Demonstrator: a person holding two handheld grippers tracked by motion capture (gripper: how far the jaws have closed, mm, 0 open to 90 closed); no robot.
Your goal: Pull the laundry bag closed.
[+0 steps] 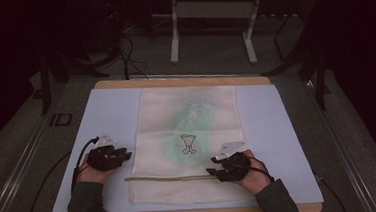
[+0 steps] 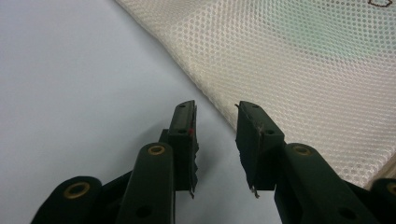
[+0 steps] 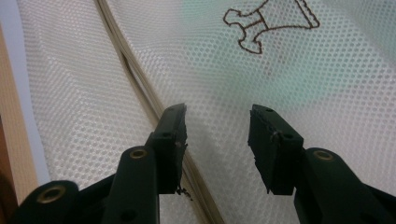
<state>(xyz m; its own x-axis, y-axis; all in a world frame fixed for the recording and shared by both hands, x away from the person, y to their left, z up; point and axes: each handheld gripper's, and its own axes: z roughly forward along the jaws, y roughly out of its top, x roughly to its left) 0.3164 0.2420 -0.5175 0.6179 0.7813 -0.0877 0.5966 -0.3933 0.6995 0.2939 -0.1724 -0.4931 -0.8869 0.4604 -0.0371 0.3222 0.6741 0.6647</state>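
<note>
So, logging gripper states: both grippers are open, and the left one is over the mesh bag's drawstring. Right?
Not quite. Both are open, but the right gripper is over the drawstring, as the right gripper view shows. The left gripper is at the mesh bag's edge.

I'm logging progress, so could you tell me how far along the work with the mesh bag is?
Early. The mesh bag lies flat on the white mat. Both grippers are open and hold nothing: the left gripper at its edge, the right gripper beside the drawstring. Handling remains.
</note>
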